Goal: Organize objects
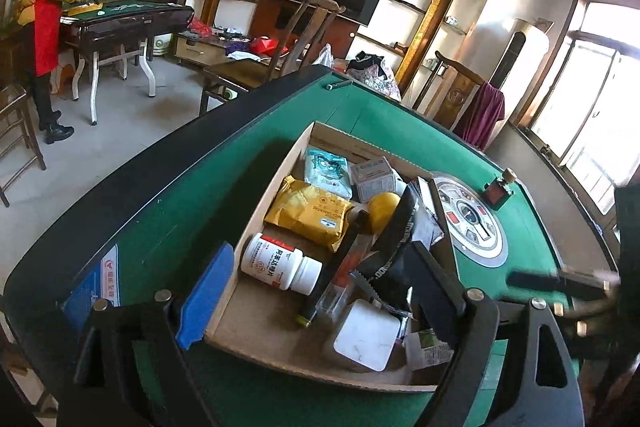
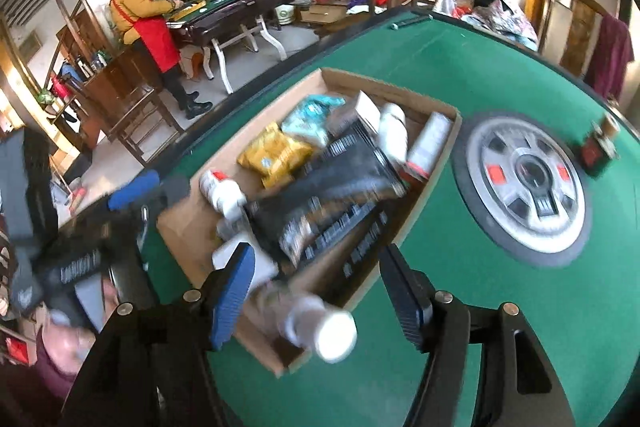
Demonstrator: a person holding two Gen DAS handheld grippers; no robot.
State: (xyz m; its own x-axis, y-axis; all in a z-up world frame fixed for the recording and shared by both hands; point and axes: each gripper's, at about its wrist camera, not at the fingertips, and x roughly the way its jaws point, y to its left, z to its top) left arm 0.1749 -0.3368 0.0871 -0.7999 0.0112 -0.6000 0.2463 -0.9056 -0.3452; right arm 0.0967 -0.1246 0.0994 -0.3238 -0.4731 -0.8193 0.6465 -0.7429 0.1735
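Cardboard box, crowded with a white pill bottle and a yellow pouch, is seen centre frame on green table. Left gripper: jaws apart, nothing held. Right gripper: jaws apart around a blurred white-capped bottle, unpressed.

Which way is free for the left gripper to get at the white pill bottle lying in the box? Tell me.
Probably from above: the left gripper is open over the cardboard box, and the white pill bottle lies uncovered just ahead.

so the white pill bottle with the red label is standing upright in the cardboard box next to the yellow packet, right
Not quite: the white pill bottle is lying on its side, not upright. The left wrist view shows it flat on the floor of the cardboard box, cap pointing right. It is indeed in the box, next to the yellow packet.
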